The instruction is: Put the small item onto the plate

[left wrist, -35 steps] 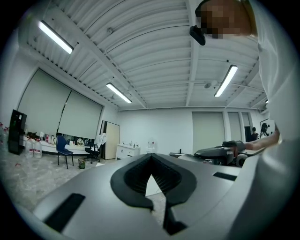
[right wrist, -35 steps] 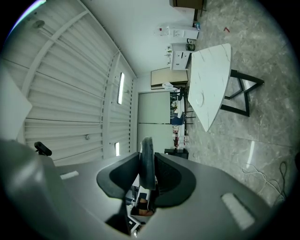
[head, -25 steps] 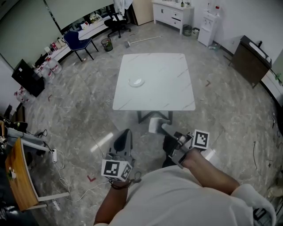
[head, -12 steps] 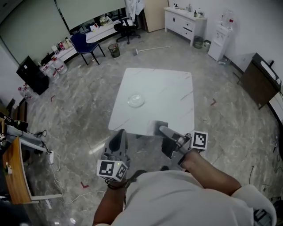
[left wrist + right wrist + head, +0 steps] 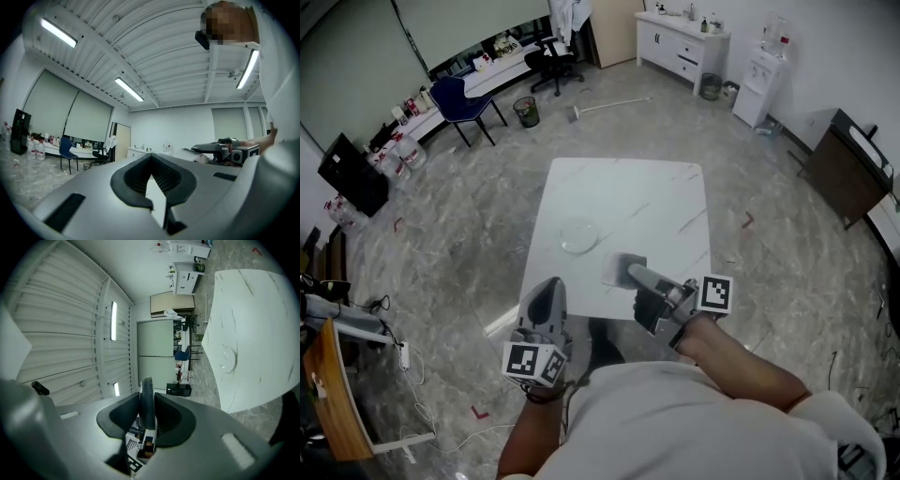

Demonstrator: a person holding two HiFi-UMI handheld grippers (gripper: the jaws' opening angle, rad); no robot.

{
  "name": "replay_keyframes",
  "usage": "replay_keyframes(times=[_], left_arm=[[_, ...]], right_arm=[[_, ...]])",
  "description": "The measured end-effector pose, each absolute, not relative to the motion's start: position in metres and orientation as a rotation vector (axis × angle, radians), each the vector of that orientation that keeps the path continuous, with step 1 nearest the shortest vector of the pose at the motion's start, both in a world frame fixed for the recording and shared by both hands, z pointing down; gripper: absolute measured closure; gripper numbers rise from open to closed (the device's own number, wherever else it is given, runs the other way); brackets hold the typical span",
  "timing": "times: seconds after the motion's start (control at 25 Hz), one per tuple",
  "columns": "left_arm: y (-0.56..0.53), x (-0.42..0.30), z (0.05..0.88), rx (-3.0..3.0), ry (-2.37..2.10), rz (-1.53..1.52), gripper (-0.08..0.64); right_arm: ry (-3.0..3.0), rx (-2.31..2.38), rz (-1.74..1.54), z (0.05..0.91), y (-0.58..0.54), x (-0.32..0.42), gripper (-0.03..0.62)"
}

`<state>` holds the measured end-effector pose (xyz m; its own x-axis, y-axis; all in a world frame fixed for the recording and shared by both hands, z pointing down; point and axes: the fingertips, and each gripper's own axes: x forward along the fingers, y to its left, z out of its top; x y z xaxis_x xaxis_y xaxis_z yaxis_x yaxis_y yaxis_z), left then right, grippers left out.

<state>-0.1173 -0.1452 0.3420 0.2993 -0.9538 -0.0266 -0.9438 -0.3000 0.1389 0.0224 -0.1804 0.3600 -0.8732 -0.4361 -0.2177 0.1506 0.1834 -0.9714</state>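
Note:
A clear glass plate point(image 5: 578, 234) lies on the left half of the white table point(image 5: 656, 197). My right gripper point(image 5: 637, 277) is shut on a small flat grey item point(image 5: 623, 269), which hangs over the table's near edge, to the right of and nearer than the plate. In the right gripper view the item point(image 5: 146, 390) stands edge-on between the jaws, with the plate point(image 5: 228, 357) far off on the tabletop point(image 5: 262, 319). My left gripper point(image 5: 547, 300) is at the table's near left corner; its jaws point(image 5: 151, 161) are shut and hold nothing.
A blue chair point(image 5: 455, 94), a bin point(image 5: 525, 111) and a black office chair point(image 5: 546, 52) stand beyond the table. White cabinets point(image 5: 680, 37) line the back wall. A dark cabinet point(image 5: 853, 155) is at the right and a wooden desk point(image 5: 333, 403) at the near left.
The table has come closer in the head view. Both grippers, earlier over the floor short of it, now reach its near edge. The right gripper still holds the grey item.

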Motion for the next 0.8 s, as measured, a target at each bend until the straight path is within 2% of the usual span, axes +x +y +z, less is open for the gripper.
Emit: replay_keyframes(times=[0.48,0.8], left_arm=[[-0.344,-0.184,0.38,2.507,-1.615,-0.12,0.555],[-0.437,-0.232,0.423,2.497,-1.567,-0.094,0.555]], right_arm=[[1.98,-0.401,-1.801,0.406,-0.354,-0.066,0.495],[1.969,-0.515,-1.897,0.466,-0.433,-0.119,0.495]])
